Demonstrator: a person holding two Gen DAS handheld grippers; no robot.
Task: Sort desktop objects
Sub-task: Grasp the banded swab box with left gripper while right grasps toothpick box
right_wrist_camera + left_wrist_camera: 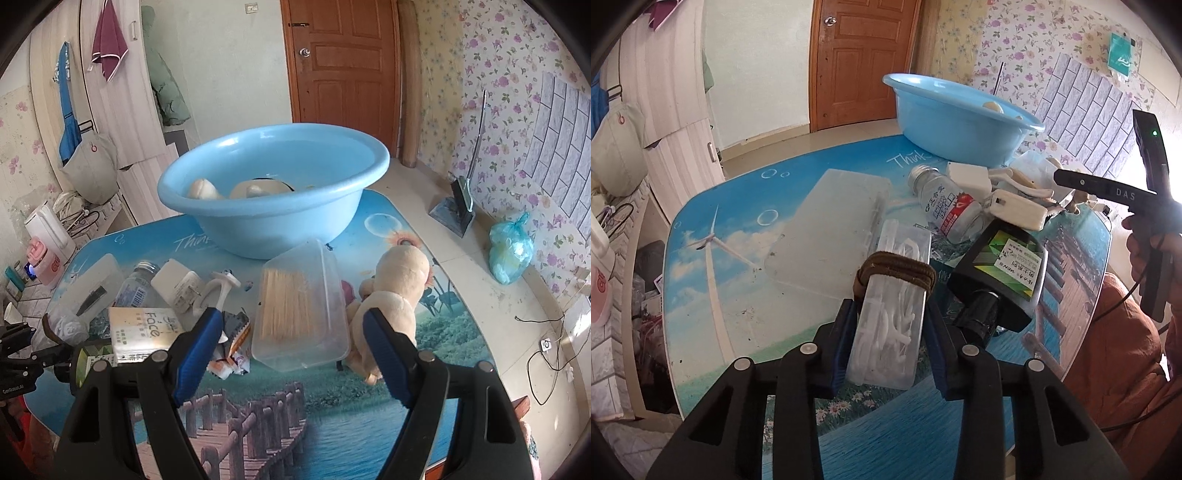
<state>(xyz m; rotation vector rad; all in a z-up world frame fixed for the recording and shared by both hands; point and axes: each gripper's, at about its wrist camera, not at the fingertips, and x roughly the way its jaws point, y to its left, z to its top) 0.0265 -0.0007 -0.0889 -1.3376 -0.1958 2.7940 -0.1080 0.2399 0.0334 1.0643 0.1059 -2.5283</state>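
My left gripper point(891, 314) is shut on a clear plastic box of white floss picks point(890, 314) with a brown band around it, held above the table. A light blue basin point(955, 118) stands at the table's far side; it also shows in the right wrist view point(273, 206) with a few things inside. My right gripper point(293, 317) is open and empty, above a clear container of toothpicks point(301, 310). A beige plush toy point(391, 295) stands by its right finger.
A black bottle point(1004, 273), a small clear bottle point(943, 203), white plugs point(1015, 208) and a flat clear lid point(831, 229) lie on the table. A "Face" box point(147, 328), a snack wrapper point(231, 350) and a white hook point(221, 291) lie left of the right gripper.
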